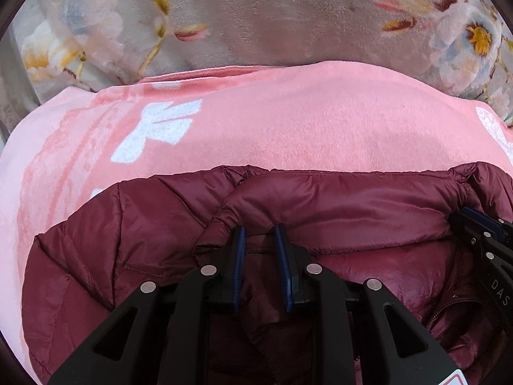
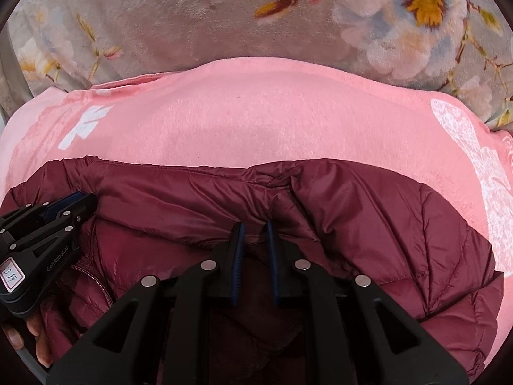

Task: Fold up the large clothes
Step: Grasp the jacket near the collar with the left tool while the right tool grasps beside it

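Observation:
A maroon quilted puffer jacket (image 1: 336, 202) lies on a pink blanket, its collar end toward me; it also shows in the right wrist view (image 2: 368, 218). My left gripper (image 1: 260, 229) is at the left side of the collar, its blue-padded jaws narrowly apart with a fold of collar fabric between them. My right gripper (image 2: 254, 224) is at the right side of the collar, jaws narrowly apart with collar fabric between them. Each gripper shows in the other's view, the right gripper (image 1: 481, 224) and the left gripper (image 2: 80, 202).
The pink blanket (image 1: 288, 122) with white flower prints covers the surface under the jacket. Beyond it lies a grey floral plush cover (image 1: 256, 16). A person's fingers (image 2: 35, 330) hold the left gripper's handle at lower left.

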### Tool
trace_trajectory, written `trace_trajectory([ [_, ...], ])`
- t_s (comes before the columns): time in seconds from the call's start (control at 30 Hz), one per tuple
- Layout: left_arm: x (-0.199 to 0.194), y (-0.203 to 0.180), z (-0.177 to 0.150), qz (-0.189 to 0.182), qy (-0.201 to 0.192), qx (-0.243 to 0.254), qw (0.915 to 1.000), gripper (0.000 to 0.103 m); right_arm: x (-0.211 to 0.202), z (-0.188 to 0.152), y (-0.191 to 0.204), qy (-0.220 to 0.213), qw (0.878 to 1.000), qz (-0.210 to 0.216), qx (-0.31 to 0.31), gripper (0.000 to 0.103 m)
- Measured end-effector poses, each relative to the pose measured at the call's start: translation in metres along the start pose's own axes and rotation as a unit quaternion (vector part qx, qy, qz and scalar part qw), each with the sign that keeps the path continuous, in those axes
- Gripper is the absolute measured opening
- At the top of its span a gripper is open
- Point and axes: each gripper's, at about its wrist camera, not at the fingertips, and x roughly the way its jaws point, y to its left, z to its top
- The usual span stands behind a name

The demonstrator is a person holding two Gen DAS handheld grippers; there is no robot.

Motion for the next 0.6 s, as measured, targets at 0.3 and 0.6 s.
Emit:
trace_trajectory([
  [0.3,0.001,-0.001,-0.001,-0.004,-0.012,0.001,0.9999,0.022,0.0,0.001,0.002,0.001,1.0,-0.005,-0.004,0.013],
  [0.6,0.003,0.001,-0.001,-0.012,-0.011,-0.005,0.9999,0.022,0.0,0.003,-0.014,0.004,0.999,0.042,0.033,0.013],
])
